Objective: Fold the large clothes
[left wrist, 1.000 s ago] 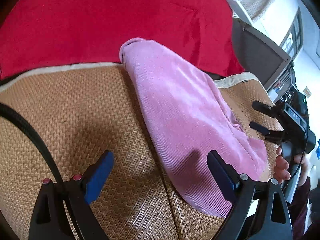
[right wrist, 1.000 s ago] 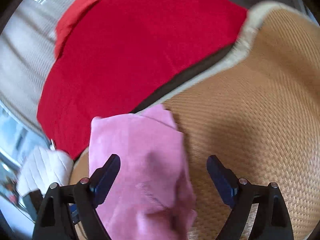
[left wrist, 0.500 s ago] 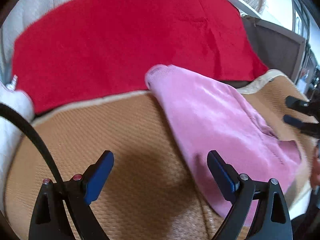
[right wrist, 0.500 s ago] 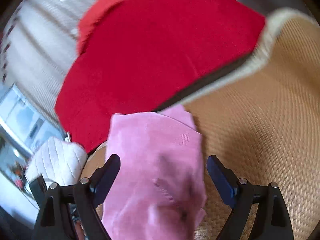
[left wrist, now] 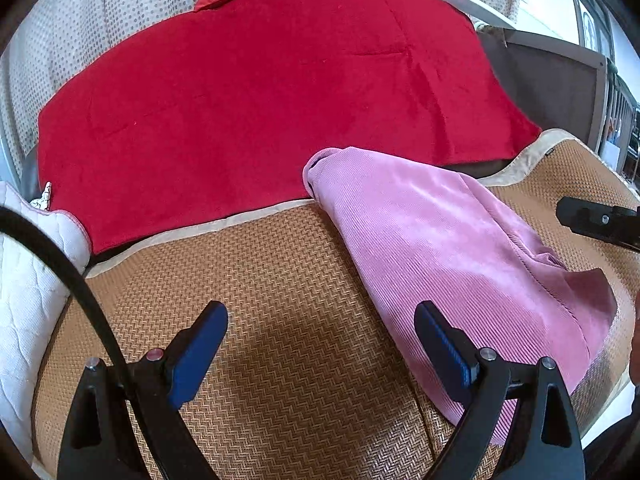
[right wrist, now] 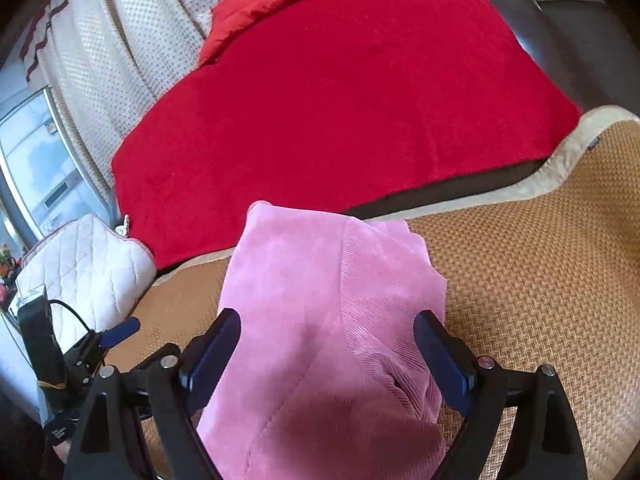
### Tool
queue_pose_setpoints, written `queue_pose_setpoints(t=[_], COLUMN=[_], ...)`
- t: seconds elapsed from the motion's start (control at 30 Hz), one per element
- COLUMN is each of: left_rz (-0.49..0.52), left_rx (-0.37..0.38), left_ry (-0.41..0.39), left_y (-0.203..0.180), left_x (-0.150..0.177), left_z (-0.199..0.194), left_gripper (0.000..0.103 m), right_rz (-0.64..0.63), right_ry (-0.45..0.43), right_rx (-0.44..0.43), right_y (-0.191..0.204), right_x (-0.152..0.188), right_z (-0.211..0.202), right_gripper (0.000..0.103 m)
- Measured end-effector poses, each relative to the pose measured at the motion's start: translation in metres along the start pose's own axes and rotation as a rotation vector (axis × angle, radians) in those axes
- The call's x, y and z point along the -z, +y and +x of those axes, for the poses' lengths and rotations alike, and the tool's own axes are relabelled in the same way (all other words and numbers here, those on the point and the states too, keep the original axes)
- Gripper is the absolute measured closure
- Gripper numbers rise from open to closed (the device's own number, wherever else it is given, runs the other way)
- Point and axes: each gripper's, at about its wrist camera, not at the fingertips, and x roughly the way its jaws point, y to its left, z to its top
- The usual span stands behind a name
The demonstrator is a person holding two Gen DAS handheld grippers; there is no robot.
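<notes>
**Pink garment folded on the mat, both claws spread and empty**

Over the woven mat [left wrist: 280, 280] now, left gripper [left wrist: 320, 344] hovering with fingers spread wide, nothing pinched between the blue pads [left wrist: 198, 350]. Bare mat directly beneath and ahead of it. Folded pink garment [left wrist: 448, 256] lying off to the right of this claw, running diagonally from the mat's far edge toward the near right corner, its near edge passing just behind the right-hand pad. Far end of the fabric touching the red blanket [left wrist: 260, 96].

Switching to the right wrist view: right gripper [right wrist: 328, 356] also spread wide, holding nothing. Pink garment [right wrist: 328, 300] straight ahead and under the gap between the pads, wider than the opening on its right side, flat on the woven mat [right wrist: 540, 260]. Contact between pads and cloth hard to judge. Red blanket [right wrist: 340, 100] beyond, white quilted cushion [right wrist: 84, 264] at far left, left gripper [right wrist: 116, 330] peeking in low left.
</notes>
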Motion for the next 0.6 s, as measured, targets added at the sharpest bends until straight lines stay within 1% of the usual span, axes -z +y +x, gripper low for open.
queue_pose_setpoints(t=[0.07,0.17,0.23,0.33,0.43,0.47,0.5,0.57,0.6], left_rz=[0.0,0.001,0.0,-0.025,-0.1,-0.122,-0.142,-0.173,-0.186], left_rx=[0.003,0.018,0.056,0.178,0.327,0.366,0.399,0.44,0.448], left_ry=[0.007,0.02,0.041,0.103,0.189,0.213,0.232,0.256,0.265], left_y=[-0.002,-0.004,-0.007,-0.008,-0.002,-0.001,0.001,0.005,0.005], left_x=[0.001,0.0,0.0,0.002,0.004,0.005,0.006,0.008,0.01], left_z=[-0.001,0.003,0.007,0.016,0.029,0.033,0.037,0.045,0.048], left_gripper=[0.009,0.009,0.009,0.009,0.009,0.009,0.009,0.009,0.009], right_rz=[0.01,0.046,0.08,0.149,0.256,0.288,0.317,0.36,0.373], right_ry=[0.005,0.038,0.063,0.095,0.112,0.121,0.132,0.145,0.151], right_rx=[0.002,-0.01,-0.028,-0.074,-0.135,-0.156,-0.174,-0.187,-0.192], right_y=[-0.005,-0.018,-0.029,-0.048,-0.074,-0.083,-0.092,-0.104,-0.107], right_x=[0.0,0.001,0.002,0.002,0.004,0.005,0.006,0.008,0.008], right_z=[0.001,0.006,0.01,0.015,0.02,0.023,0.027,0.033,0.035], right_gripper=[0.012,0.012,0.012,0.012,0.012,0.012,0.012,0.012,0.012])
